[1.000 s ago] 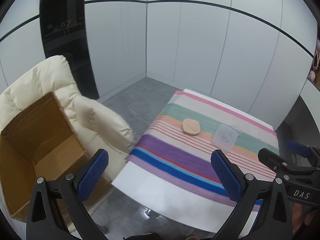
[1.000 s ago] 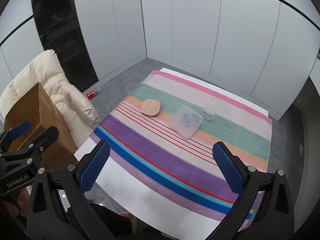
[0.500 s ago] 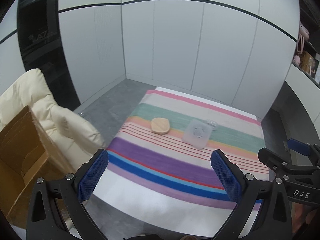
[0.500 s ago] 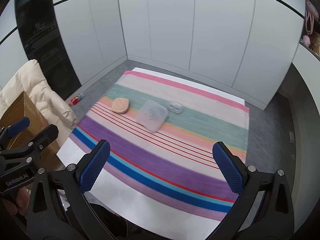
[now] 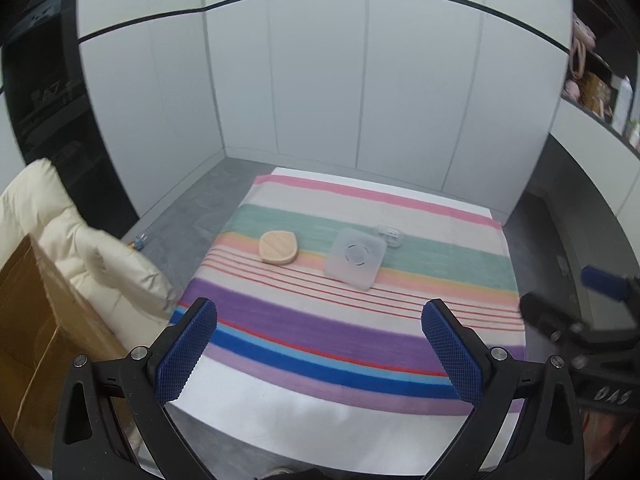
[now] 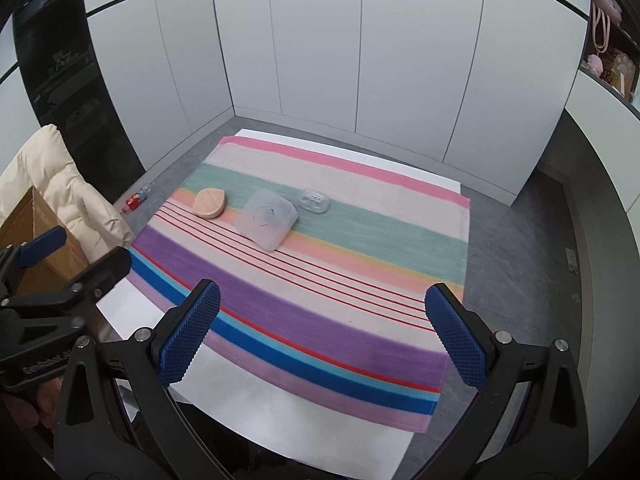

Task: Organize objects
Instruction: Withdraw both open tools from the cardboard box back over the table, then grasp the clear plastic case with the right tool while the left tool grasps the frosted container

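**Currently: three items lying on the striped cloth, both grippers hanging empty**

Item 1. Left gripper [image 5: 320, 354]: hovering above the near edge of the table [image 5: 288, 420], its blue-padded fingers [image 5: 188, 350] standing spread wide apart and gripping nothing.

Item 2. Right gripper [image 6: 322, 334]: likewise hanging over the near edge, fingers [image 6: 456, 338] splayed wide, nothing sitting between them. In the left wrist view its dark frame is showing at the right border; in the right wrist view the left tool is showing at the left border.

Item 3. Striped cloth [image 6: 320, 308]: lying flat and covering most of the white table, bands running pink, green, peach, purple and blue.

Item 4. Wooden piece [image 5: 279, 247]: rounded, pale tan, lying flat where the green band is meeting the peach one, towards the left of the cloth.

Item 5. Translucent square lid [image 5: 355, 258]: frosted plastic with a round mark at its centre, resting flat just beside the wooden piece, to its right, the two not touching.

Item 6. Small clear case [image 6: 313, 200]: lying on the green band just behind the lid's far corner; whether it is touching the lid cannot be told.

Item 7. Cardboard box [image 5: 36, 344]: sitting open on a cream padded chair [image 5: 80, 240] left of the table.

Item 8. Small bottle [image 6: 136, 199]: lying on the grey floor [image 6: 516, 240] off the cloth's left side.
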The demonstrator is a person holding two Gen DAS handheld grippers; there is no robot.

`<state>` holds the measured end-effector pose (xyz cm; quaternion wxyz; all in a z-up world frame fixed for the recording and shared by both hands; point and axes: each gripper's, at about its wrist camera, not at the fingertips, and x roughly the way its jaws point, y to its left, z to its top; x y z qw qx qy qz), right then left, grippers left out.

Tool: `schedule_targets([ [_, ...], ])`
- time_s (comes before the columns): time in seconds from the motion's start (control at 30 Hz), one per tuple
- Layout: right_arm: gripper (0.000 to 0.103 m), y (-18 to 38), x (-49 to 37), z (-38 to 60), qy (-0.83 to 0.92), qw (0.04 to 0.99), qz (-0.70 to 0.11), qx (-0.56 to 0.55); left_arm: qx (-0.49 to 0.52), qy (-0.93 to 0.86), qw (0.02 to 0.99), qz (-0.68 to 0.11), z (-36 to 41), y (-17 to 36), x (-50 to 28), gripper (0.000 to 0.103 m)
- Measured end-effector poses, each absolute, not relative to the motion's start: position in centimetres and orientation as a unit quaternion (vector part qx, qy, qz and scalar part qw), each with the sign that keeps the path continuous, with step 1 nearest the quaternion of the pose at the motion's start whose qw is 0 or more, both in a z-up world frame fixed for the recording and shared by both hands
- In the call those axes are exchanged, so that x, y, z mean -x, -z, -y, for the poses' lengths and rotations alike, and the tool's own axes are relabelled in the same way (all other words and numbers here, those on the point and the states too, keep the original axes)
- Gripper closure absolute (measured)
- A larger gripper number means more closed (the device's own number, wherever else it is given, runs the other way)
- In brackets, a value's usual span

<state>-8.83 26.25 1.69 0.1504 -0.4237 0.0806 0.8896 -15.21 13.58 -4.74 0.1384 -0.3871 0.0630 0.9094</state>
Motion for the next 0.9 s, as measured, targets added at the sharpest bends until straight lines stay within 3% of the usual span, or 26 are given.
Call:
schedule_targets([
  [0.33,0.0,1.1,11.8,-29.5,-0.882,0.168,-0.063,0.437,0.385,-0.896,0.181,-0.125,-16.9,8.6,18.7,0.0],
  [0.9,0.0,12.4,20.8,-34.1,-0.864,0.141,-0.064,0.478,0.428,-0.868,0.218,-0.123,-21.1,20.3,27.9,0.0],
])
